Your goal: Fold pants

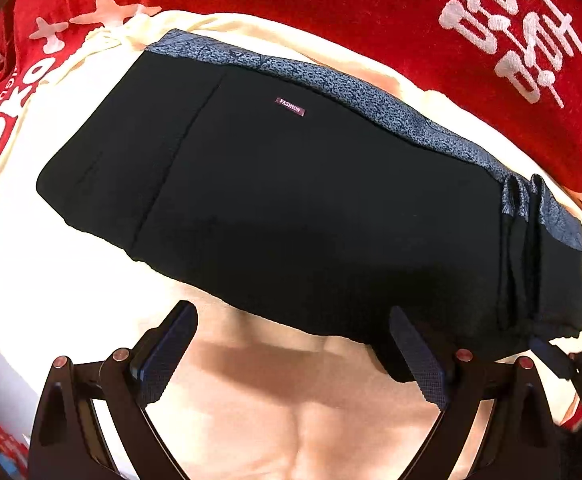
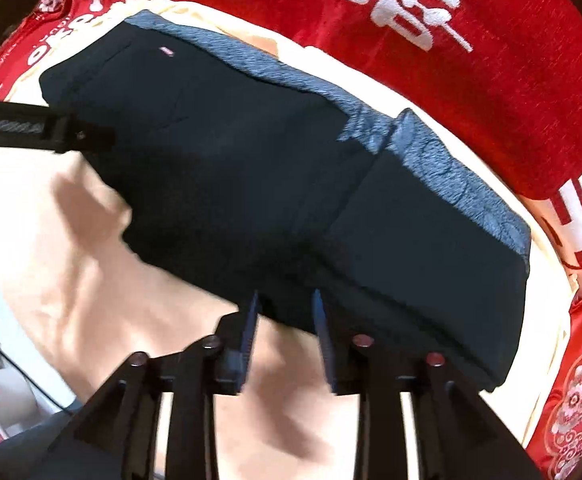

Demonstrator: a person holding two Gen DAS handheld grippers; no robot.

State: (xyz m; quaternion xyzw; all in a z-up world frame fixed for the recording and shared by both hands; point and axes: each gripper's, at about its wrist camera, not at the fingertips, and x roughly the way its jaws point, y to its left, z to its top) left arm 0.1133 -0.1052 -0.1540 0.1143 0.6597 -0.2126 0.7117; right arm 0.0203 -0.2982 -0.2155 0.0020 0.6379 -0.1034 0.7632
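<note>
Black pants (image 1: 291, 208) lie folded into a wide block on a cream cloth (image 1: 71, 272), with a blue-grey patterned waistband (image 1: 371, 100) along the far edge and a small label (image 1: 289, 106) on top. My left gripper (image 1: 293, 344) is open wide at the pants' near edge, holding nothing. In the right wrist view the pants (image 2: 251, 184) fill the middle. My right gripper (image 2: 285, 316) has its jaws partly apart at the near edge of the fabric, which sits just beyond its tips. The left gripper (image 2: 91, 136) also shows at the left of that view.
A red blanket (image 1: 371, 8) with white characters lies behind and around the cream cloth. An embroidered red cushion (image 2: 579, 400) sits at the right. The cream cloth (image 2: 91, 260) is wrinkled in front of the pants.
</note>
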